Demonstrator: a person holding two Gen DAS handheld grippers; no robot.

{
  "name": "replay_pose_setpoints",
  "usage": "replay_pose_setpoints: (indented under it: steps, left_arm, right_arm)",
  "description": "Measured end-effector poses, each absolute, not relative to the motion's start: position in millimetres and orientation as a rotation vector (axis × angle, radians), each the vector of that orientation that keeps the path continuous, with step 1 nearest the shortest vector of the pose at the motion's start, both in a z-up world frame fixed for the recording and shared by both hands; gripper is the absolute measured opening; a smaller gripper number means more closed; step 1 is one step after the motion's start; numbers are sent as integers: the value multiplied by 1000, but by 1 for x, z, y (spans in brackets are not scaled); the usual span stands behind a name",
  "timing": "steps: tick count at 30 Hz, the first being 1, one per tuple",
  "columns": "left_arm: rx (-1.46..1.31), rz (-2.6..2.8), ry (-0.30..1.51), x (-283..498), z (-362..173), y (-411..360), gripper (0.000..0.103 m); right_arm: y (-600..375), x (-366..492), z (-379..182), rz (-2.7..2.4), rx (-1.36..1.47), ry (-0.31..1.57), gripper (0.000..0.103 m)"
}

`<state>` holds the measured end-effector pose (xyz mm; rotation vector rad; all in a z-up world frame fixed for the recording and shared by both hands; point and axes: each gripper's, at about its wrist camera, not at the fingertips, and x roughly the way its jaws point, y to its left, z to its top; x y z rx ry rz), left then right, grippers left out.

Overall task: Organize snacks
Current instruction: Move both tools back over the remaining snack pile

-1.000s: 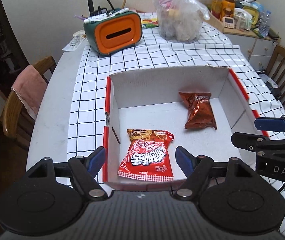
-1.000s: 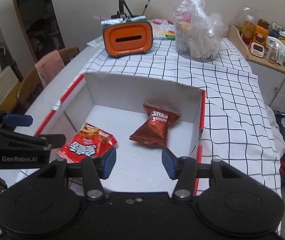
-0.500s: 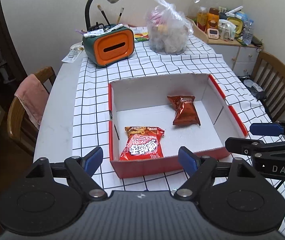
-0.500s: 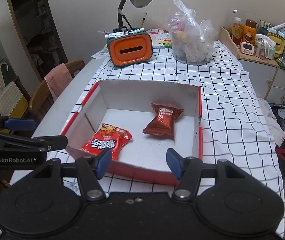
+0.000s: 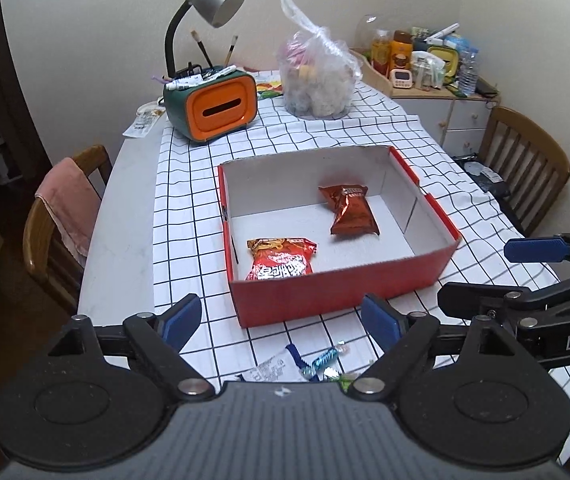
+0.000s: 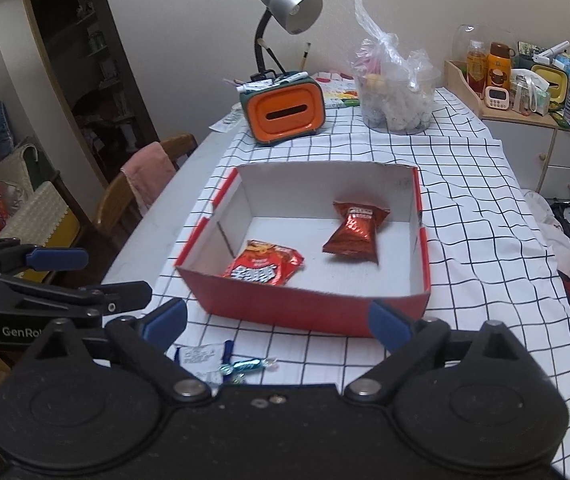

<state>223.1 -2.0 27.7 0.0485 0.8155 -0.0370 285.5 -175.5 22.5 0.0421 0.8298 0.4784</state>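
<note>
A dining table (image 5: 125, 208) stands against a pale wall, most of its top covered by a white cloth with a black grid (image 5: 189, 208); its left strip is bare. Wooden chairs flank it, the left one (image 5: 45, 232) draped with a pink towel (image 5: 71, 204). At the far edge sit an orange-fronted green desk organiser (image 5: 213, 110) holding pens and brushes, a grey gooseneck lamp (image 5: 213, 0) behind it, and a knotted clear plastic bag (image 5: 317, 84) of small items to its right. A cluttered cabinet (image 6: 533, 128) stands beyond the far right corner.

In the middle of the cloth rests a shallow red cardboard box (image 5: 337, 294) with a white inside. Two snacks lie in it, well apart: a bright red packet with white lettering (image 5: 281, 264) at the near left corner, touching the near wall, and a darker red-brown foil packet (image 5: 351, 212) toward the far right.

Near the table's near edge, in front of the box, lie loose sweets: a blue-and-silver twist-wrapped candy (image 6: 247, 365) and a white wrapper with blue ends (image 6: 201, 354) just beside it.

The left gripper (image 5: 281, 320) hovers over those sweets, its jaws wide and having just been opening, nothing between them. The right gripper (image 6: 277, 320) hangs alongside, its jaws also just opened wide and empty.
</note>
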Motion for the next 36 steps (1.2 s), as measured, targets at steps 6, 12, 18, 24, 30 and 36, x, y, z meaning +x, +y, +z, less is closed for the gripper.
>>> replay_pose_setpoints:
  steps: [6,12,18,24,30,36]
  left_arm:
    - [49,-41,803,194,28,5,89]
    - [28,-24,835,167,15,20,89]
    - [-1,-2,901,146,-8,36,89]
    - [-28,30,978,135,-35,51,89]
    - [-24,65,1051,128,-65,61,89]
    - [-30,73,1126,124,-94,68,89]
  right_arm:
    - [-177,261,24,494,83,833,103]
    - [-174,234,10,498,75,866,103]
    - [-176,217,-13,473,84,920,103]
    - [-168,203,-33,490,31,939,102]
    - [-147,191,-57,565,-114,940,101]
    - [-139,190,-83,601,-235,924,90]
